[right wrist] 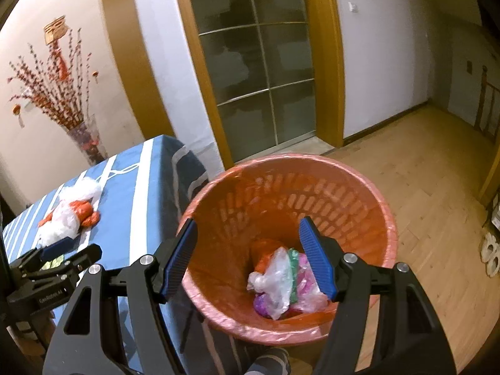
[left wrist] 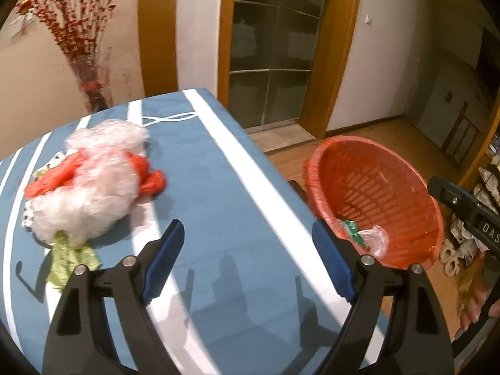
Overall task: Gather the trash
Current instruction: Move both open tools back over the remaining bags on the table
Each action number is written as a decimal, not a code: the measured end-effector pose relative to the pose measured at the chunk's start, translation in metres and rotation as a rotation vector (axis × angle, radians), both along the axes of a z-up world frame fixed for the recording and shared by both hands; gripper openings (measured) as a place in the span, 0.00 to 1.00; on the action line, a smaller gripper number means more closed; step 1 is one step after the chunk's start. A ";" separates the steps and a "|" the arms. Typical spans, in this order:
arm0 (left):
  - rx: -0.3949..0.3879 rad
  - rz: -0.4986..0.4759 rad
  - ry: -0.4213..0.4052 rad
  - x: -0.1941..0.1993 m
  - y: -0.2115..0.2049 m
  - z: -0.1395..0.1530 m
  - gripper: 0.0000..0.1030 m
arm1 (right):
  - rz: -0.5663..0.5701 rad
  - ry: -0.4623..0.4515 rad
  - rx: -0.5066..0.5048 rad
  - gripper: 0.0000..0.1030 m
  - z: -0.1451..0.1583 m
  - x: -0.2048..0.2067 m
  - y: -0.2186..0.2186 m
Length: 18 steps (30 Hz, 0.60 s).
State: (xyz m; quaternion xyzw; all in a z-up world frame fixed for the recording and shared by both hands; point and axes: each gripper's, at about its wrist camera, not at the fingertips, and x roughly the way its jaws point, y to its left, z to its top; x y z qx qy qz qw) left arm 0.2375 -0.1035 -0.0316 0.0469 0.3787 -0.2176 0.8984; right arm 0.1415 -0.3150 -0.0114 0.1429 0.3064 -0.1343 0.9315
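Probably a home: wood-framed glass door (right wrist: 259,72), wooden floor (right wrist: 422,187), vase of branches (right wrist: 84,140).

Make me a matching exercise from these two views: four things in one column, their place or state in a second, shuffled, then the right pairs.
Column one:
1. red bin
2. white plastic wad
3. green wrapper
4. right tongs

Column two:
A. open and empty, over the bin's mouth
B. on the wooden floor beside the table, bagged scraps at its bottom
C. on the blue striped cloth, tangled with red plastic
D. flat on the cloth at the near edge of the pile

Pairs: 1-B, 2-C, 3-D, 4-A
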 end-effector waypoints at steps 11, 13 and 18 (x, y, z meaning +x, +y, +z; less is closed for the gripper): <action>-0.007 0.199 -0.035 -0.005 0.114 0.010 0.80 | 0.236 0.004 -0.014 0.64 0.004 0.032 0.095; -0.010 0.244 -0.036 -0.005 0.137 0.012 0.80 | 0.282 0.001 -0.022 0.63 0.005 0.039 0.117; -0.021 0.374 -0.040 -0.004 0.200 0.014 0.80 | 0.401 0.005 -0.023 0.58 0.006 0.066 0.177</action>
